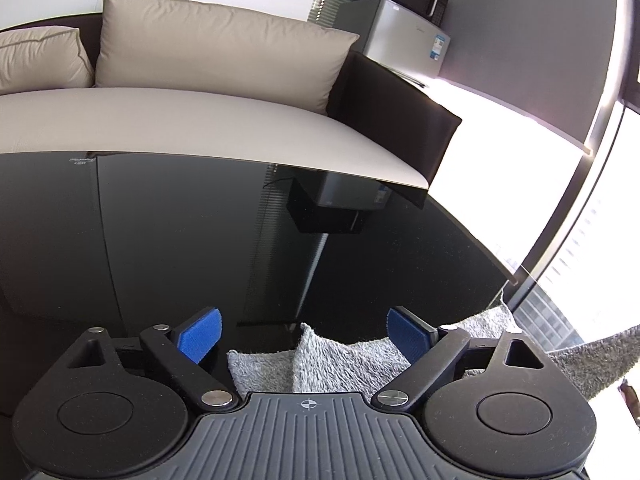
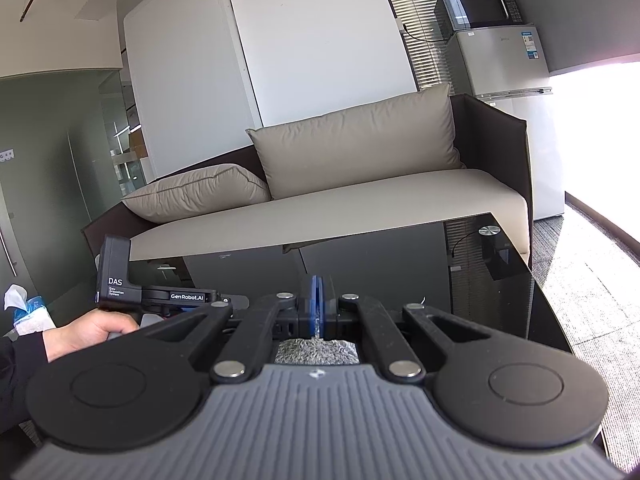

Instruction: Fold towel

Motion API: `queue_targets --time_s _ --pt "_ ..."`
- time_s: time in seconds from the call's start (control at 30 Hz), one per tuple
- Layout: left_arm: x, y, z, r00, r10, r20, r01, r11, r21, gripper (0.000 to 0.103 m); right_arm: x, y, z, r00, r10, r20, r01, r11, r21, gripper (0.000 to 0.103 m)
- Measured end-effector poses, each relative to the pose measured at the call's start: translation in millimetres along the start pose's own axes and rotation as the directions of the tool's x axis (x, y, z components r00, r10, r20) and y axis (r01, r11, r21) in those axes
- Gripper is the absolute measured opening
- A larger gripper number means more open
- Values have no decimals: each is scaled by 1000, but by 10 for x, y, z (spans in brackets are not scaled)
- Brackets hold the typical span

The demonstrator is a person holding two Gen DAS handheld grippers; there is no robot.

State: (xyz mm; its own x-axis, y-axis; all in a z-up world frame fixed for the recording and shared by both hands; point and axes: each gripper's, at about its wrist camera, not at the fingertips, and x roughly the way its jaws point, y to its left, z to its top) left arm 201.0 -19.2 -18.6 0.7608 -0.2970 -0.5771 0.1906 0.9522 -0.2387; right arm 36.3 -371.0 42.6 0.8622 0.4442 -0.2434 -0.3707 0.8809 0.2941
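Note:
The grey fluffy towel (image 1: 336, 360) lies on the black glass table (image 1: 200, 240), its edge bunched between and below my left gripper's blue pads. My left gripper (image 1: 304, 334) is open, its pads wide apart on either side of the towel, not pinching it. The towel stretches up to the right (image 1: 592, 356), lifted off the table. In the right wrist view my right gripper (image 2: 317, 300) is shut on the towel (image 2: 316, 350), which shows just below the closed blue pads. The left gripper's body (image 2: 120, 284) and the hand holding it appear at left.
A beige sofa (image 2: 360, 204) with cushions stands just beyond the table's far edge. A small fridge (image 2: 504, 60) with a microwave (image 2: 480, 8) on top stands at the back right. A tissue pack (image 2: 24, 308) sits at far left. The table's right edge (image 2: 548, 300) drops to carpet.

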Motion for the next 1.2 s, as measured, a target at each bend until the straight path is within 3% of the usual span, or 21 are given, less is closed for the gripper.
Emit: queue_targets --time_s 0.13,0.37,0.5,0.63,0.77,0.9,1.2 --pt "46 -39 -15 1000 -16 -10 16 1000 14 80 -5 -5 18 1000 0 4 0 1000 1 1" --pt "100 -90 -49 999 -29 -15 30 999 37 65 -3 6 7 1000 3 4 -3 1000 -1 1" --pt "101 -93 -59 999 -45 -16 46 998 41 39 17 -11 32 1000 0 2 0 1000 0 1" --pt "94 -125 -77 999 -49 -18 50 997 65 28 40 -13 32 1000 -7 -2 7 1000 -1 1" --pt "52 -131 -81 999 -53 -5 53 996 71 9 60 -25 41 1000 -11 -3 11 1000 -1 1" --pt "15 -131 -98 998 -58 -5 58 996 70 3 90 -19 32 1000 -17 -8 17 1000 -7 1" --pt "-224 -141 -66 997 -64 46 61 996 70 2 154 -38 11 999 -35 -14 35 999 -14 1"
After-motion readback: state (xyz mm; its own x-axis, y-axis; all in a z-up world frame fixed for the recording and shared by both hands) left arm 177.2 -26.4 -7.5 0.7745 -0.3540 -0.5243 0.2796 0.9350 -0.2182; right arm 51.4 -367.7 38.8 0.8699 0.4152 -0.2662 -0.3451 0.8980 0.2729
